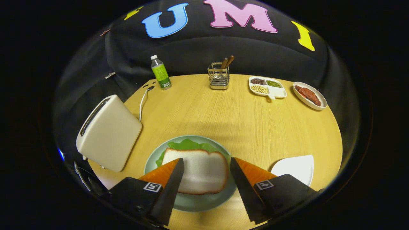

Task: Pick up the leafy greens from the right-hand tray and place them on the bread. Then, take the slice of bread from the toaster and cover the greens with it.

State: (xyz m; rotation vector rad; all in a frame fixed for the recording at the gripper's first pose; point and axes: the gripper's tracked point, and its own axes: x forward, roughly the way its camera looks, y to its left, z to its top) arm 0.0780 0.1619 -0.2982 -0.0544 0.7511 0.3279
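Note:
A slice of bread (199, 171) lies flat on leafy greens (188, 145), whose green edges stick out beyond its far side. Both rest on a pale green plate (195, 204) on the round wooden table. My gripper (207, 163) hovers over the plate, open, with the bread seen in the gap between the two fingers and neither finger pressing on it. A cream toaster (108, 132) stands left of the plate, its slot showing no bread from here. An empty white tray (295, 167) lies right of the fingers.
At the table's far side stand a green-labelled bottle (160, 76), a wire utensil holder (219, 76), a divided white dish of beans (266, 86) and an oval dish with reddish meat (309, 95). The toaster's white cord (142, 102) runs toward the bottle.

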